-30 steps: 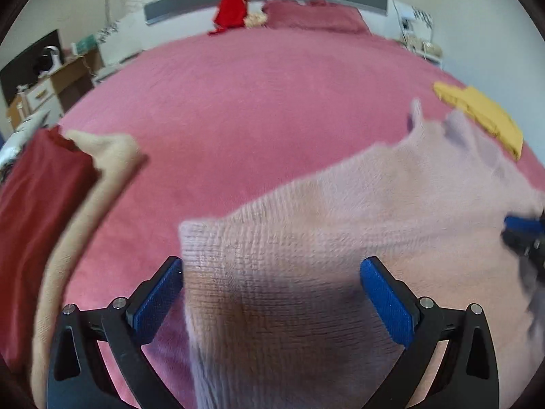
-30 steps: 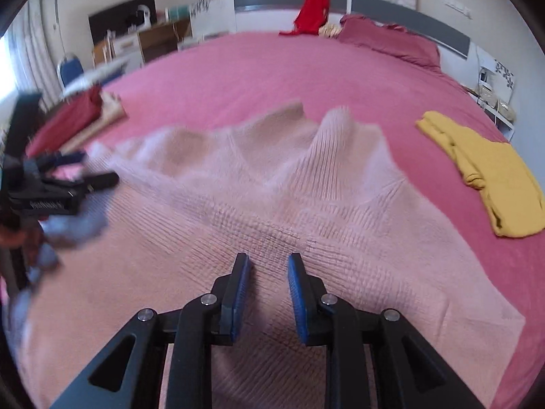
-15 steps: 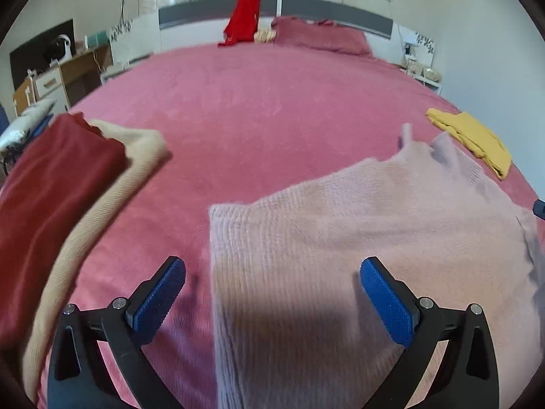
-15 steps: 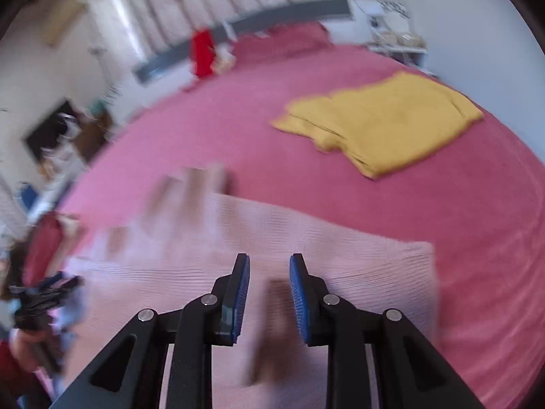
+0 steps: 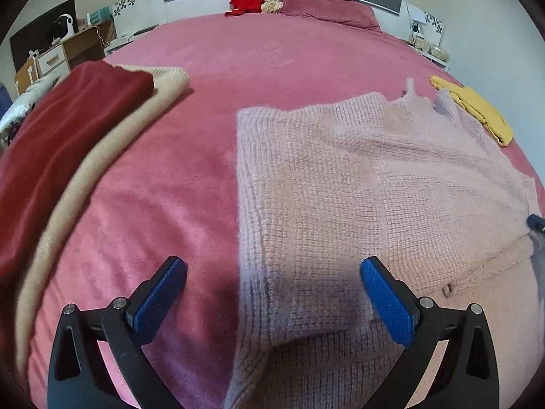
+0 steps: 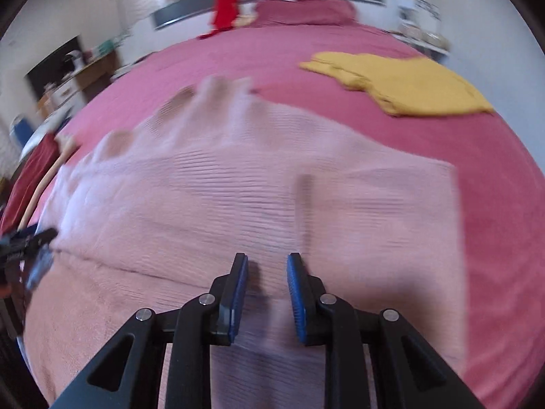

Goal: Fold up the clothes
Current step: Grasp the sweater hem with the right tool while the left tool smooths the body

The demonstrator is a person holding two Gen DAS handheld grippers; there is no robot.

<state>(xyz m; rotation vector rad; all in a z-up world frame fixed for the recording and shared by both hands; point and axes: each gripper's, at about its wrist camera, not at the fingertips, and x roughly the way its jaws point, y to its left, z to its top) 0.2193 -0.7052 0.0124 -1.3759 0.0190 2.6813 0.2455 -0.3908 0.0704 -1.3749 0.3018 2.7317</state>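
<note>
Sweaters on bed [image 5: 289,51]: 1 pink [image 5: 357,187], 1 yellow [image 6: 402,85], 2 stacked [image 5: 68,129].

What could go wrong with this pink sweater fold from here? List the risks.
1. The left gripper stands wide open over the pink sweater's folded left edge; nothing pins it, so the flap may slide or spring open.
2. The right gripper has a narrow gap and no fabric visibly between its pads; closing there may pinch only the top layer and drag it crooked.
3. The yellow garment lies close beyond the sweater; a wide sweep could snag it.
</note>
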